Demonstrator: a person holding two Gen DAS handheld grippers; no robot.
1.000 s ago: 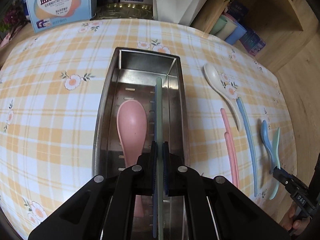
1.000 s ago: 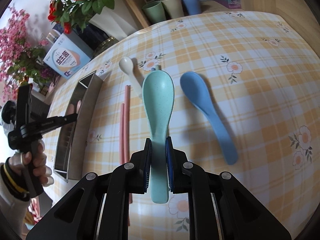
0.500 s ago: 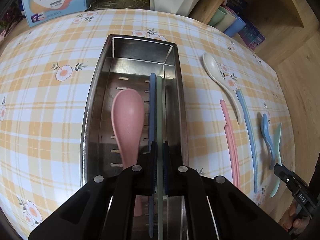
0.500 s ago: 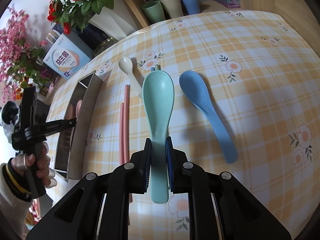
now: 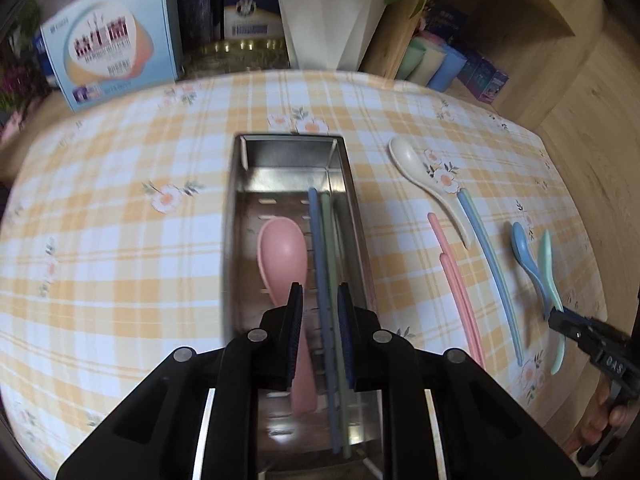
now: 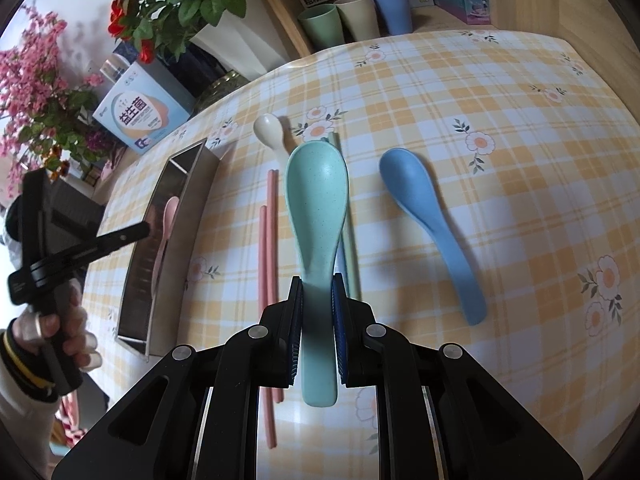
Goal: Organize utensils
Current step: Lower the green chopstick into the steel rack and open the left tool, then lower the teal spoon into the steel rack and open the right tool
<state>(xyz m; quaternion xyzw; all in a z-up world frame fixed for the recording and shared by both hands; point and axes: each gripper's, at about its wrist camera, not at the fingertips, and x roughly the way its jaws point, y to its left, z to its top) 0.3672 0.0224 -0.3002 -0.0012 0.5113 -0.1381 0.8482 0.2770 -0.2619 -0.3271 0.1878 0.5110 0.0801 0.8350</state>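
Observation:
My left gripper [image 5: 320, 308] hovers over the steel tray [image 5: 230, 240], its jaws opening and its pads clear of everything. Under it, a blue chopstick [image 5: 318, 256] and a green chopstick [image 5: 329, 240] lie side by side in the tray, next to a pink spoon [image 5: 282, 256]. My right gripper [image 6: 316, 292] is shut on the handle of a mint green spoon [image 6: 316, 208], held low over the table. Beside it on the cloth lie a blue spoon [image 6: 424, 216], two pink chopsticks [image 6: 266, 248] and a white spoon [image 6: 270, 132]. A blue chopstick [image 5: 488, 256] lies on the table too.
A yellow checked cloth [image 5: 120, 240] covers the table. At the back stand a blue box [image 5: 108, 48], a white flower pot [image 5: 328, 24] and several cups [image 6: 356, 16]. A wooden shelf [image 5: 520, 20] rises at the far right. A person's hand [image 6: 60, 328] holds the left gripper [image 6: 140, 230].
My left gripper has let go of the green chopstick, which now lies in the tray, and has risen with its jaws parted. The right gripper and the mint green spoon have not moved.

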